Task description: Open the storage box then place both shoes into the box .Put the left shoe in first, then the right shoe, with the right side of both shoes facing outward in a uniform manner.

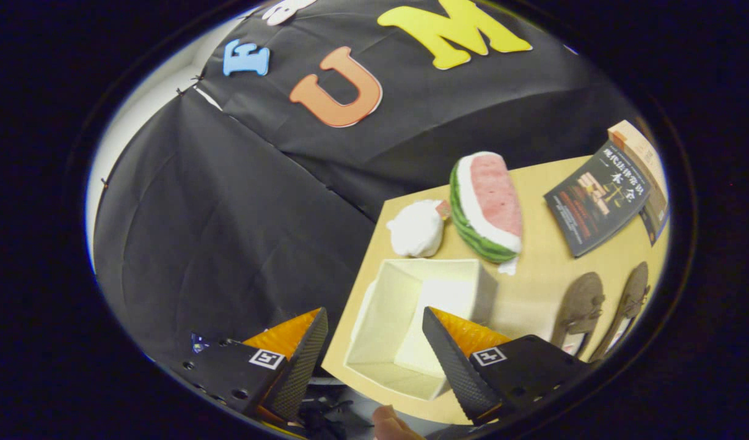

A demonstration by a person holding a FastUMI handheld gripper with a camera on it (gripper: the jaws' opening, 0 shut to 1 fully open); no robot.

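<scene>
A cream storage box (411,324) stands open on the tan table (533,287), its inside bare. My gripper (374,342) hangs above the box's near side with its fingers wide apart and nothing between them; the right finger (454,360) overlaps the box, the left finger (301,360) is off the table's edge. Two brown shoes (579,308) (628,302) lie side by side on the table to the right of the box, beyond the right finger.
Behind the box sit a watermelon-slice plush (487,208) and a white plush (416,229). A dark book (597,198) and a tan box (646,165) lie at the table's far right. A fingertip (390,425) shows below the gripper.
</scene>
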